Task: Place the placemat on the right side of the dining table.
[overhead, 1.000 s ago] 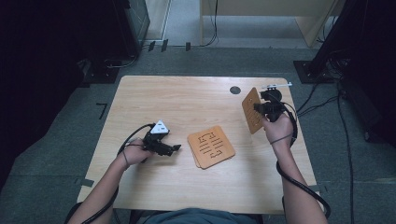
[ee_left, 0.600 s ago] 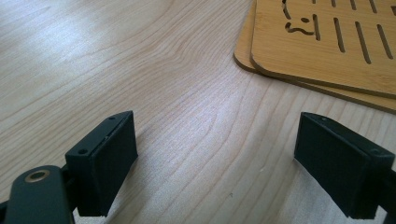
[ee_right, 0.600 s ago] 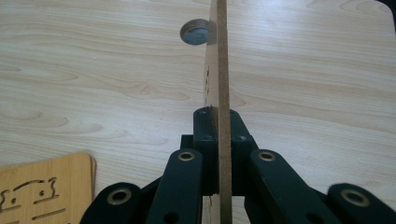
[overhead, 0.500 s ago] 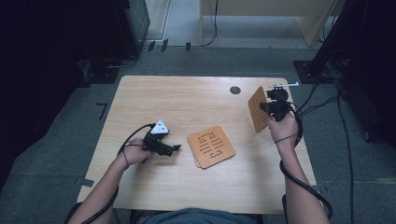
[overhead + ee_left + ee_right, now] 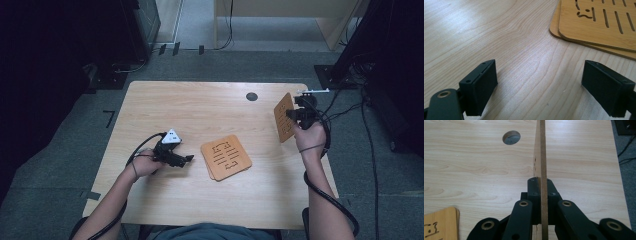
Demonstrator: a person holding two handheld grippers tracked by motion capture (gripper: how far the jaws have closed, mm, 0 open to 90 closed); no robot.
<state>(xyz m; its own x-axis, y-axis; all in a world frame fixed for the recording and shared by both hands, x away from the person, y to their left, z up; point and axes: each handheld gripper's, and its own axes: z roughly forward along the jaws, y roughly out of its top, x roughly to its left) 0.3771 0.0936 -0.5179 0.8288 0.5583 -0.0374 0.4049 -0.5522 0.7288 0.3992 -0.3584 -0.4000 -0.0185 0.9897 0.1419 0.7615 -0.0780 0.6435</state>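
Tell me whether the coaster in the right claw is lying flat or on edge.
On edge: the coaster stands upright, clamped in the right claw.

In the right gripper view we see the held wooden board (image 5: 543, 157) edge-on, so its cut pattern is hidden, and its top runs past the picture's edge. In the left gripper view the stacked boards (image 5: 599, 22) are cut off at the top and right. How many lie there, we cannot tell for sure.
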